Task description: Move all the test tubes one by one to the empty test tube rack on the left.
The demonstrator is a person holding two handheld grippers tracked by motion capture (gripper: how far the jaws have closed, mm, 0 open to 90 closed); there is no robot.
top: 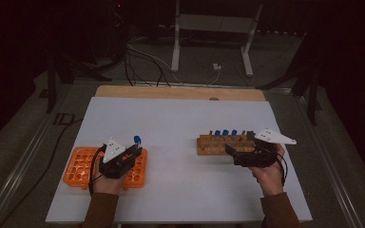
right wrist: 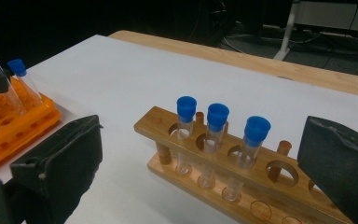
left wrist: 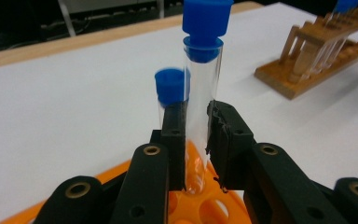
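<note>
Left gripper (left wrist: 196, 140) clamped on a clear glass test tube (left wrist: 200, 116) with a blue stopper (left wrist: 206, 18), pads pressing the glass from both sides at mid-height. Tube held upright, rounded bottom dipping into a hole of the orange plastic rack (left wrist: 200, 205) at the rack's near-right corner as seen from above. Just behind it in the left gripper view, a second blue-capped tube (left wrist: 170, 88), already standing in the same orange rack. From the high view, left gripper (top: 132, 151) over the right end of the orange rack (top: 78, 166), near the left edge of the white table (top: 171, 123). Right gripper (right wrist: 200, 154) spread wide, nothing between the jaws, one black jaw at each side of its own view. Poised just in front of a wooden test-tube rack (right wrist: 163, 123) holding three blue-capped tubes (right wrist: 213, 140) upright in a row, with empty holes beside them at the right end. In the high view, right gripper (top: 237, 148) touching or nearly touching the wooden rack (top: 209, 145); cannot tell which. Two racks well apart on the table.
</note>
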